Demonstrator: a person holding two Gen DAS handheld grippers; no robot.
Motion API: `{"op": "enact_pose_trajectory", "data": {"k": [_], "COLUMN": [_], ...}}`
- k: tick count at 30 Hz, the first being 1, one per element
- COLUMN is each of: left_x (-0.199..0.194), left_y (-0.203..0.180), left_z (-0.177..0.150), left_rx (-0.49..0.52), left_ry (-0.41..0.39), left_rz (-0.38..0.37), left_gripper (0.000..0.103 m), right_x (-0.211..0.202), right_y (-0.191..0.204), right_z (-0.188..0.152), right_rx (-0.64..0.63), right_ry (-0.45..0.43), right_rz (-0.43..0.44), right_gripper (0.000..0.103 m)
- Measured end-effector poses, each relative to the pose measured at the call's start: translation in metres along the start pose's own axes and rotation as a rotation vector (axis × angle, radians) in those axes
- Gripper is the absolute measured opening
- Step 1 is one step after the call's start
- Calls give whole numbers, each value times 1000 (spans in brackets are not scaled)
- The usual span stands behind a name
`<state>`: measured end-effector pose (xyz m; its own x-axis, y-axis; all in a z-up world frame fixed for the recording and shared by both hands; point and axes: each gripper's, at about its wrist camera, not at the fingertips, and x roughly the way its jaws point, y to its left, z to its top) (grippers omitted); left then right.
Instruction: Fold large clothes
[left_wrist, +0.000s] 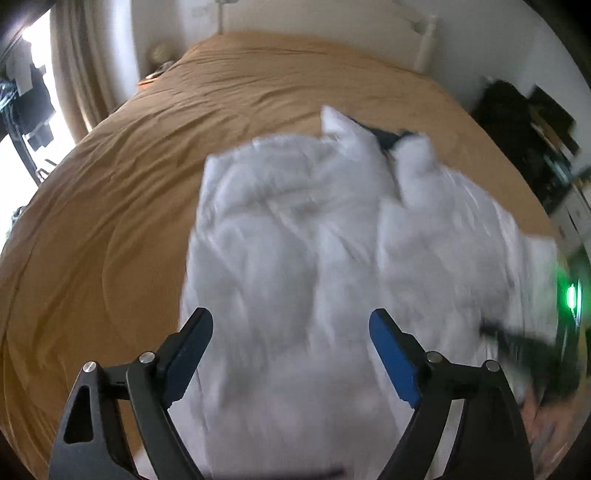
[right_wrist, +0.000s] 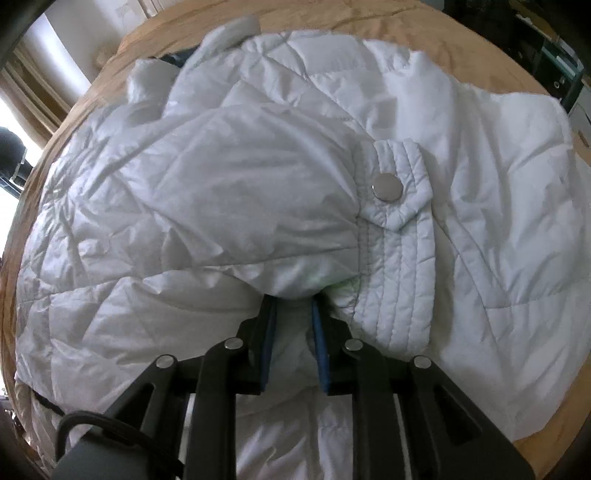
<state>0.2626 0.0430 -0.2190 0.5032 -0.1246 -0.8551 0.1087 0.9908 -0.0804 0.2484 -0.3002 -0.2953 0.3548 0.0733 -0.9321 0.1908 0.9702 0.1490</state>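
A white quilted puffer jacket (left_wrist: 295, 229) lies spread on a tan bed cover (left_wrist: 129, 177); the left wrist view is blurred. My left gripper (left_wrist: 291, 332) hovers over the jacket's near part, jaws wide open with nothing between them. In the right wrist view the jacket (right_wrist: 221, 177) fills the frame. A sleeve lies across it, its cuff tab carrying a silver snap button (right_wrist: 386, 187). My right gripper (right_wrist: 293, 306) points steeply down, its blue pads narrowly apart with a puffed fold of the sleeve bunched between them. Dark lining shows at the collar (left_wrist: 386, 136).
The tan cover (right_wrist: 424, 37) extends well beyond the jacket to the left and far side. A window with curtains (left_wrist: 74, 74) is at the far left. Dark shelving and bags (left_wrist: 524, 122) stand right of the bed. A green light (left_wrist: 570, 295) glows at the right edge.
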Motion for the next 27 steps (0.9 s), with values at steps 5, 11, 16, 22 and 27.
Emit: {"op": "enact_pose_trajectory", "data": {"k": [5,11,16,22,27], "left_x": [64,73,81,85,88], "left_y": [-2,-4,-4,-9,-14], "left_z": [-37,-38,-40,-40,-39], "left_rx": [44,31,27,17,9], "left_ry": [156,161,152,154,160], "left_rz": [61,78,92,115,133], "left_gripper": [92,100,102,103,103], "right_x": [-36,-118,-138,-114,-129], "right_y": [-11,-110,-245,-347,-405], "right_z": [-5,-3,-6,-37,-44], "right_rx": [48,266,505,649,766], "right_ry": [-56,-242,-228,-149,-222], "right_rz": [44,3,-131,-288,-257], "right_gripper": [34,84,84,82,82]}}
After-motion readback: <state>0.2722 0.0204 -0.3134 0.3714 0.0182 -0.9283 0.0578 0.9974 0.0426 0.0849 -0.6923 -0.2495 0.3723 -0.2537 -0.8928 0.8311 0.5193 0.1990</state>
